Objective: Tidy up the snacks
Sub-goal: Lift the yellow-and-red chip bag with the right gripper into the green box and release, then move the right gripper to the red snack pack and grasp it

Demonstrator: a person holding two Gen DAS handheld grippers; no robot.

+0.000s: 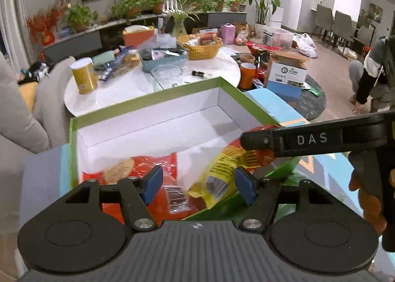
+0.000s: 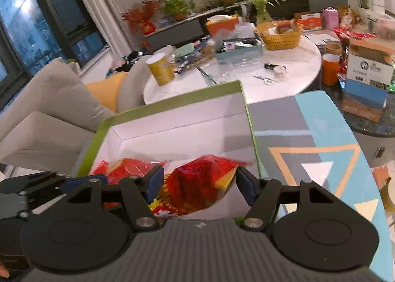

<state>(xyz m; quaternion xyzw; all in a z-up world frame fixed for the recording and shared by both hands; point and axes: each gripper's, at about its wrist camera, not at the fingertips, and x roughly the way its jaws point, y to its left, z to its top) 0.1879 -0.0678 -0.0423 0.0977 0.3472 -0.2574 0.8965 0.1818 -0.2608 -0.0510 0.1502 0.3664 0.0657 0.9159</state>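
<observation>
Both grippers, left and right, hover with fingers apart over the box, packets dropped inside for tidying.

- Patterned surface, right half of the right wrist frame: light blue with grey blocks, orange-outlined triangle, white and cream triangles.
- Green-rimmed box with white interior sits directly on it, centre frame; the surface shows beside its right wall.
- In the left wrist frame the same surface shows at the box's right, and again at lower left.
- White round table beyond, upper centre. Directly on it: yellow canister, yellow woven basket, blue-grey tray, scissors.
- Floor, upper right: cardboard box, orange cup.
</observation>
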